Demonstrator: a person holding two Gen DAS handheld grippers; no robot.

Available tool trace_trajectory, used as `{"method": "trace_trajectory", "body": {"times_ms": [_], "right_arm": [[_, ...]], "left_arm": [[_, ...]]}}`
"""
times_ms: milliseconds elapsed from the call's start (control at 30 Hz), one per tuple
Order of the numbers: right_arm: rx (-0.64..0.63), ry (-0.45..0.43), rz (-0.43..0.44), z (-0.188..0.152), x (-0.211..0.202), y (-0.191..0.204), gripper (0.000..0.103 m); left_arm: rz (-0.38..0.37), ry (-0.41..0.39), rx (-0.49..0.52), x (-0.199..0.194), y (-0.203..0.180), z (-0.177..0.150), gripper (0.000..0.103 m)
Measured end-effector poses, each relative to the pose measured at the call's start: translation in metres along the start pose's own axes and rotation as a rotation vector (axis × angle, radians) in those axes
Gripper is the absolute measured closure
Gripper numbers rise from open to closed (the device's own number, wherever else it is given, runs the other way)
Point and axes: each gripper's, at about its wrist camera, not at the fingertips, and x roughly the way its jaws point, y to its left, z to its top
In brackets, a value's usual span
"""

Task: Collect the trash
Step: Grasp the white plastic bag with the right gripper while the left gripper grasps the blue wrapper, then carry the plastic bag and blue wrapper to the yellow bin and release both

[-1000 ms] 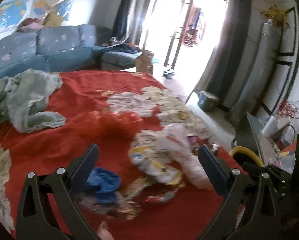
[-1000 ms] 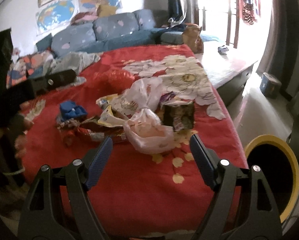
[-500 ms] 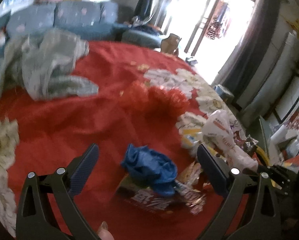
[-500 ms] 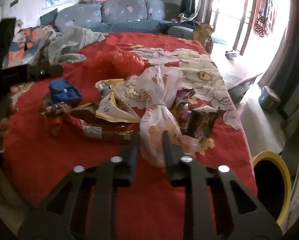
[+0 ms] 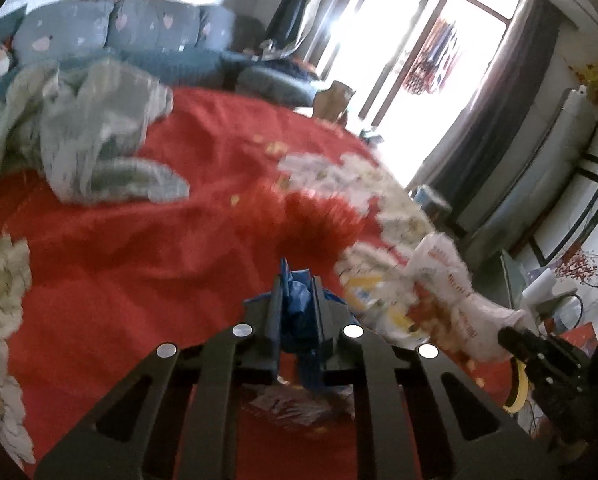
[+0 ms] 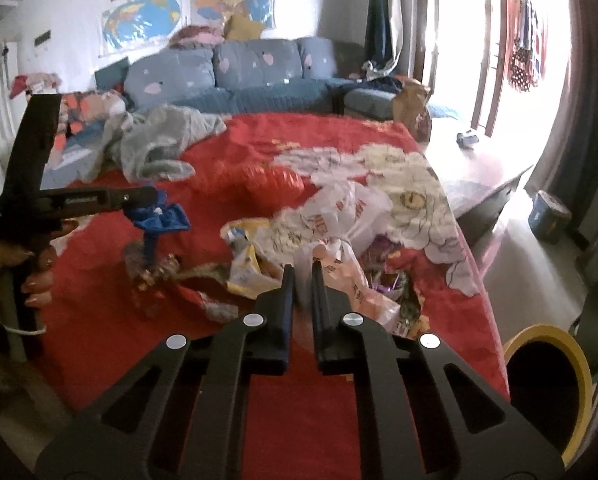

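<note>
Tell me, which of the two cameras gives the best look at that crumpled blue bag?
The right wrist view: it shows the blue bag from the side, hanging whole from the left gripper, whose jaws have just closed on it. The left wrist view shows only a strip of it, squeezed between that gripper's own fingers.

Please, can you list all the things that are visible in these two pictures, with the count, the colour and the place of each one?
blue wad: one, blue, between the left claw's fingers
white plastic bag: one, white with red print, tied, middle of the cover
snack wrappers: several, yellow and mixed, left of the bag
red cover: one, red with pale flowers, under the trash
grey cloth: one, grey, far left on the cover
sofa: one, blue, behind
bin: one, yellow rim, lower right, on the floor
left claw: closed on the blue wad
right claw: closed on the bag's edge
hand: one, holds the left claw's handle
</note>
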Motion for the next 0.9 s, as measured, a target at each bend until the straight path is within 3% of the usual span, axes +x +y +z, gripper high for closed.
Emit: {"method": "trace_trajectory", "body": {"times_ms": [267, 900], "right_arm": [[0.025, -0.071, 0.029, 0.014, -0.023, -0.005, 0.099], [0.075, -0.191, -0.043, 0.027, -0.073, -0.042, 0.099]], "left_arm": [[-0.060, -0.081, 0.067, -0.028, -0.037, 0.018, 0.092], [-0.175, -0.090, 0.188, -0.035, -0.101, 0.017, 0.092]]}}
